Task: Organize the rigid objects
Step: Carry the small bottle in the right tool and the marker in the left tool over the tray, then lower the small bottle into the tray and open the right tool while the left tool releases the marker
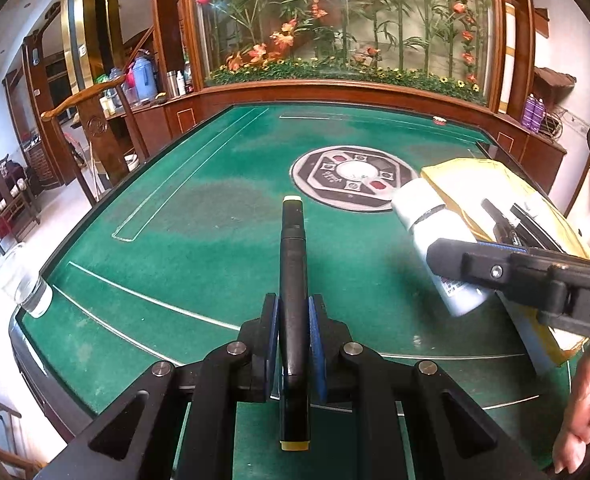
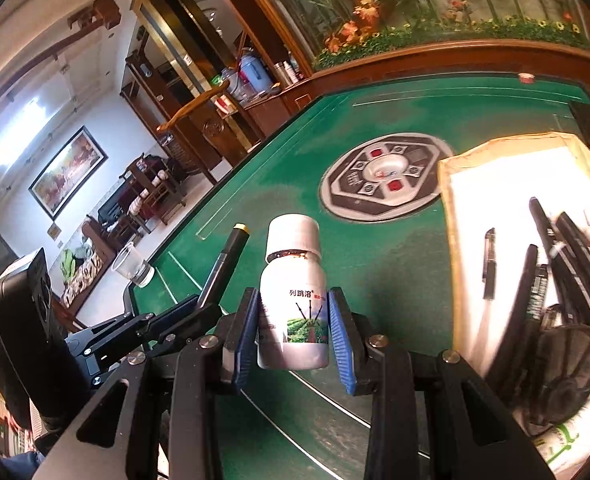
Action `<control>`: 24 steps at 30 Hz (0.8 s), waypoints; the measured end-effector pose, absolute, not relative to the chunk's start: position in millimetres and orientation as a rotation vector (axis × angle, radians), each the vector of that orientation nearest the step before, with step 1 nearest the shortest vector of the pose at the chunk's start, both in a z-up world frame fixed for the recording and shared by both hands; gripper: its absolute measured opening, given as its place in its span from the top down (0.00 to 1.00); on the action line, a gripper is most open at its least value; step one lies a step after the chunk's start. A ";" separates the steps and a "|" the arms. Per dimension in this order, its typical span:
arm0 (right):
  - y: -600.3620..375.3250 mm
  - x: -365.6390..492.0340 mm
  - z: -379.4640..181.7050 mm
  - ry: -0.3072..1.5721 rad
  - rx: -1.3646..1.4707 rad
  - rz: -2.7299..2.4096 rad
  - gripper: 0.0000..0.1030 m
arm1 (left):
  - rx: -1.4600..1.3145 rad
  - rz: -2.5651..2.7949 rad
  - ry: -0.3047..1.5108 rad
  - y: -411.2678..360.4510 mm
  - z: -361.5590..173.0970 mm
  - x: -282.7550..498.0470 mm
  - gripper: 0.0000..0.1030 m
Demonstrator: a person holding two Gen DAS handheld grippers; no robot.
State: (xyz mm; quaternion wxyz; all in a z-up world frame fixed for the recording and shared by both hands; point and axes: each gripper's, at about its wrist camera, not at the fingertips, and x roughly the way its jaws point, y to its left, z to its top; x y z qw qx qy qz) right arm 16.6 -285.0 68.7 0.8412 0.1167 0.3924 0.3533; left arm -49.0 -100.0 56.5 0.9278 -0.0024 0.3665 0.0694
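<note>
**Both grippers loaded, tray part-filled**

Left wrist view: left gripper (image 1: 294,334) pinches a black yellow-capped marker (image 1: 293,280); right gripper (image 2: 295,332) clamps a white plastic bottle (image 2: 293,300) above the green felt table (image 1: 215,220). Yellow-rimmed tray (image 2: 495,148) at its right edge already holds pens; both items remain unplaced.

Bright daylight fills both fisheye views, bending lines strongly toward dark vignetted corners. Glare washes out the yellow tray (image 2: 471,160) at right; edges look soft.

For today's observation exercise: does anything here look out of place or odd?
Yes: a clear plastic cup stands on the very corner rim of the green felt table, where a knock could tip it off. The rest looks orderly.
</note>
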 end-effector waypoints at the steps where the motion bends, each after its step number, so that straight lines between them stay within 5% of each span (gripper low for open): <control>1: -289.1 16.2 68.5 0.827 0.253 0.739 0.68 | 0.000 0.138 0.751 -103.1 56.9 -48.5 0.86; 24: -449.0 32.2 59.9 0.770 0.362 0.359 0.68 | 0.057 -0.134 0.775 -225.9 75.8 -11.1 0.86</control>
